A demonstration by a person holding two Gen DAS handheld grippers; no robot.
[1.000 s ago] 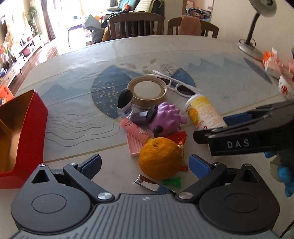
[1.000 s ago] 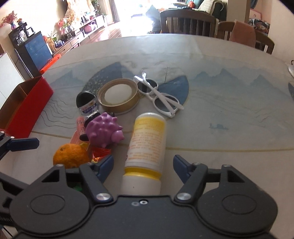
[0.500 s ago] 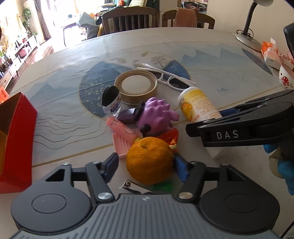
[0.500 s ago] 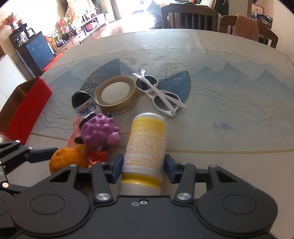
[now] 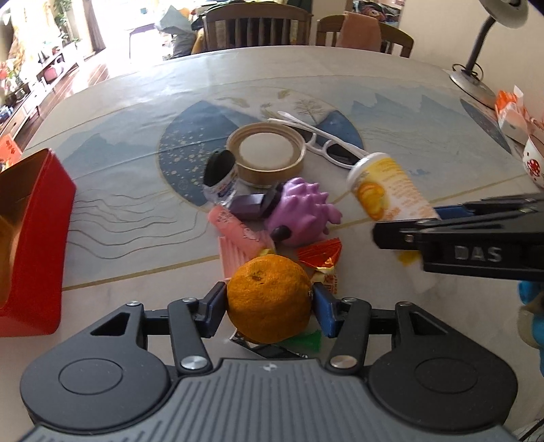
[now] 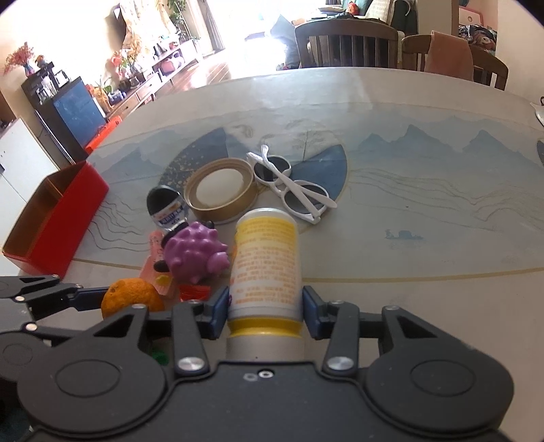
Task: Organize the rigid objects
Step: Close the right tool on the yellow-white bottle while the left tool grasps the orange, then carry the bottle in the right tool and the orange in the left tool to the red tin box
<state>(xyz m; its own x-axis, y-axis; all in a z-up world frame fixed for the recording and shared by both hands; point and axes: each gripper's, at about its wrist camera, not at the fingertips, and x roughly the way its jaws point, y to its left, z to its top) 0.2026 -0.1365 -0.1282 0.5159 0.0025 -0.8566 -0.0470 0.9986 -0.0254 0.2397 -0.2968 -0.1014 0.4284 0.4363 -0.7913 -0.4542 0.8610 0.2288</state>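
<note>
My left gripper (image 5: 268, 306) is shut on an orange (image 5: 268, 299) at the near edge of the pile; it also shows in the right wrist view (image 6: 132, 299). My right gripper (image 6: 265, 306) is shut on a yellow and white bottle (image 6: 265, 268), lifted and tilted in the left wrist view (image 5: 387, 190). Behind lie a purple spiky toy (image 5: 302, 210), a pink tube (image 5: 238, 231), a small black-capped jar (image 5: 221, 180), a round tin lid (image 5: 265, 156) and white sunglasses (image 5: 326, 142).
A red open box (image 5: 30, 238) stands at the left table edge, also in the right wrist view (image 6: 57, 217). A desk lamp (image 5: 482, 51) and snack packets (image 5: 513, 115) are at the far right. Chairs (image 5: 258, 23) stand behind the table. A red wrapper (image 5: 319, 253) lies by the orange.
Both grippers closed: the left on the orange, the right on the bottle. The bottle has risen off the table and tilted up.
</note>
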